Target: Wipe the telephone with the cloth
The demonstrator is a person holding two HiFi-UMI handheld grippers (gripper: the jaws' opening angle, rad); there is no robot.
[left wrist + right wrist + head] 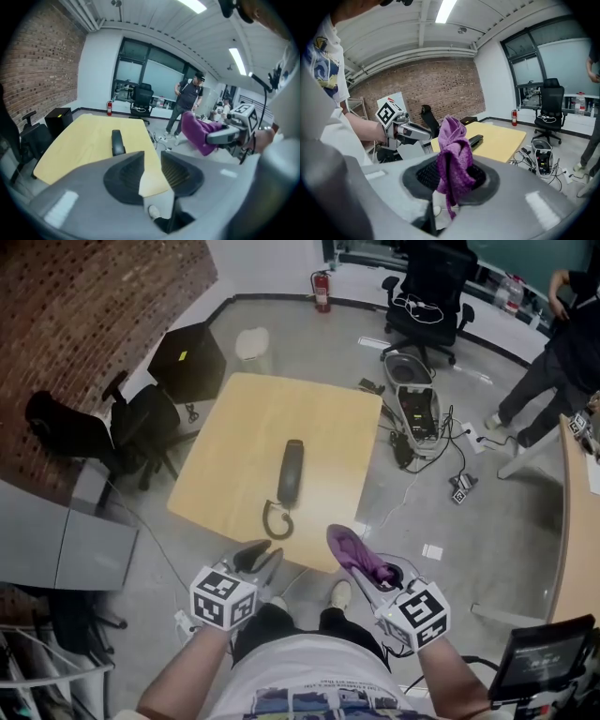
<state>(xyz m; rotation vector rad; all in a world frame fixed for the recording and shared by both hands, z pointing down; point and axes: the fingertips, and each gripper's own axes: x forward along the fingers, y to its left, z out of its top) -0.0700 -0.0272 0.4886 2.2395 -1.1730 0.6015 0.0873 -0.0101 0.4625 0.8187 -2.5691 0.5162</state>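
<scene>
Telephone (291, 472) lies on the table (244, 437), ahead of right gripper (367, 568) holding cloth (352, 545).

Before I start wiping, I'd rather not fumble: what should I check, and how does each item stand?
1. Grip on cloth: pinched in right gripper: ok.
2. State of left gripper: jaws apart, empty: ok.
3. Access to telephone: lying uncovered on table: ok.
4. Contact, cloth on telephone: none yet: not ok.
5. Anchoring of coiled cord: cannot tell.
</scene>
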